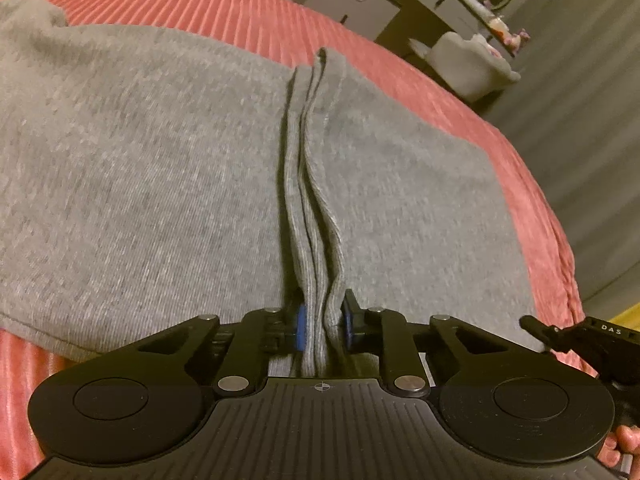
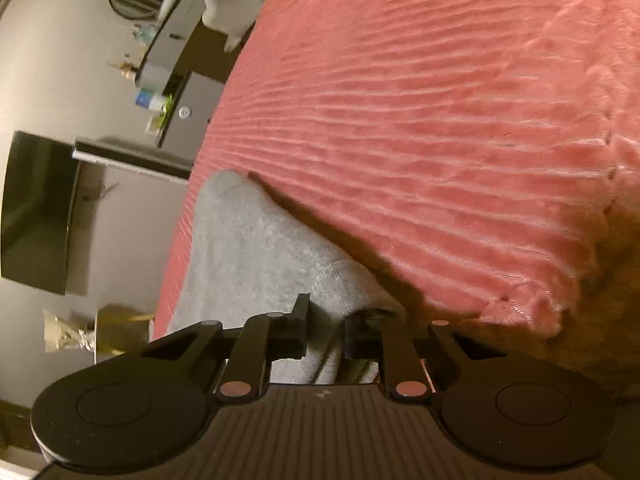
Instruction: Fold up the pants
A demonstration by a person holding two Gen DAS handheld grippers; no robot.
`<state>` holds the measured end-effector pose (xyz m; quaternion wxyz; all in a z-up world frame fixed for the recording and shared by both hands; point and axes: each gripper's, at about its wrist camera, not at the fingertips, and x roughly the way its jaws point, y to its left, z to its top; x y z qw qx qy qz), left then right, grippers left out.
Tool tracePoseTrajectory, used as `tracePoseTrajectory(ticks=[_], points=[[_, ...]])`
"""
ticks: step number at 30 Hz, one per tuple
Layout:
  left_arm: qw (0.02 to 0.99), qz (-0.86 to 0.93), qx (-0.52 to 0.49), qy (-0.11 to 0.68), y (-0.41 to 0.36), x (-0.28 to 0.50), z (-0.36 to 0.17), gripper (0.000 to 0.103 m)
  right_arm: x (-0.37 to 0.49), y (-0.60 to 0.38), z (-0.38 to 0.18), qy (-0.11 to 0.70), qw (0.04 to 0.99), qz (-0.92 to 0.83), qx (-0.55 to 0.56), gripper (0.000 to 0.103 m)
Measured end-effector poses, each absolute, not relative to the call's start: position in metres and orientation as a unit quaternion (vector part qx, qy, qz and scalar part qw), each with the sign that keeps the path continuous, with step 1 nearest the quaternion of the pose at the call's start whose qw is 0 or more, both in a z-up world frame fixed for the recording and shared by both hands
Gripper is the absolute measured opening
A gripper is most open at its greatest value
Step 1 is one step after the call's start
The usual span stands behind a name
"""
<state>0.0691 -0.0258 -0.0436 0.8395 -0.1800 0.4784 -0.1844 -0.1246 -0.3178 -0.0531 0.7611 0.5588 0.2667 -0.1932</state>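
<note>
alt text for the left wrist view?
The left gripper is shut on a bunched ridge of grey pants spread over a ribbed pink bedspread. A dark dresser stands behind the bed.

Left tool [image 1: 323, 326] clamped tight, right tool [image 2: 325, 334] apparently clamped too, both angled downward

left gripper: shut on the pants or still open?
Shut on the pants. The left gripper has its blue pads pressed on a stack of grey ribbed edges.

1 pr grey pants [image 1: 160, 160], 2 hand-held grippers [image 1: 323, 326], 1 red bedspread [image 2: 400, 120].
</note>
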Motion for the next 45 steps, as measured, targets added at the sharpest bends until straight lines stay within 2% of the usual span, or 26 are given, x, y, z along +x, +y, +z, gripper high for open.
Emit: tracePoseTrajectory(ticks=[4, 9, 14, 18, 21, 22, 23, 25, 27, 32, 38, 39, 40, 41, 42, 44, 45], points=[[0.844, -0.186, -0.17, 0.473, -0.027, 0.068, -0.04, 0.019, -0.116, -0.304, -0.038, 0.284, 0.803, -0.204, 0.483, 0.014], [0.854, -0.189, -0.173, 0.452, -0.022, 0.066, -0.03, 0.017, -0.111, -0.303, -0.034, 0.299, 0.812, -0.209, 0.456, 0.014], [0.88, -0.185, -0.163, 0.407, -0.013, 0.056, -0.007, 0.017, -0.116, -0.301, -0.029, 0.255, 0.838, -0.137, 0.463, 0.014], [0.858, -0.157, -0.135, 0.47, -0.019, 0.067, -0.031, 0.019, -0.098, -0.3, -0.036, 0.34, 0.81, -0.188, 0.44, 0.018], [0.867, -0.158, -0.117, 0.458, -0.023, 0.064, -0.03, 0.024, -0.088, -0.293, -0.031, 0.363, 0.816, -0.194, 0.405, 0.022], [0.869, -0.154, -0.119, 0.454, -0.021, 0.063, -0.027, 0.026, -0.088, -0.291, -0.029, 0.366, 0.819, -0.192, 0.398, 0.025], [0.874, -0.148, -0.123, 0.447, -0.018, 0.063, -0.024, 0.03, -0.09, -0.29, -0.027, 0.374, 0.818, -0.189, 0.394, 0.034], [0.88, -0.137, -0.135, 0.433, -0.009, 0.064, -0.022, 0.039, -0.096, -0.289, -0.021, 0.385, 0.817, -0.185, 0.388, 0.039], [0.878, -0.131, -0.16, 0.431, 0.0, 0.068, -0.023, 0.04, -0.108, -0.289, -0.012, 0.388, 0.825, -0.194, 0.363, 0.048], [0.884, -0.129, -0.178, 0.414, 0.006, 0.077, -0.021, 0.042, -0.116, -0.281, 0.018, 0.335, 0.882, -0.215, 0.252, 0.052], [0.886, -0.138, -0.171, 0.407, 0.001, 0.078, -0.026, 0.052, -0.066, -0.264, 0.002, 0.337, 0.907, -0.164, 0.193, 0.054], [0.887, -0.139, -0.168, 0.408, 0.001, 0.079, -0.027, 0.052, -0.051, -0.262, -0.007, 0.359, 0.9, -0.163, 0.184, 0.057], [0.887, -0.139, -0.165, 0.408, 0.0, 0.079, -0.027, 0.052, -0.04, -0.261, -0.015, 0.384, 0.891, -0.168, 0.176, 0.064], [0.888, -0.14, -0.164, 0.407, 0.0, 0.079, -0.027, 0.053, -0.029, -0.259, -0.022, 0.399, 0.884, -0.179, 0.167, 0.065], [0.888, -0.142, -0.162, 0.405, 0.0, 0.079, -0.026, 0.055, -0.023, -0.256, -0.025, 0.395, 0.884, -0.191, 0.16, 0.068], [0.891, -0.142, -0.156, 0.402, -0.002, 0.081, -0.026, 0.059, -0.017, -0.251, -0.028, 0.372, 0.894, -0.203, 0.147, 0.084], [0.892, -0.143, -0.151, 0.402, -0.001, 0.084, -0.026, 0.06, -0.014, -0.25, -0.032, 0.37, 0.893, -0.214, 0.14, 0.086]])
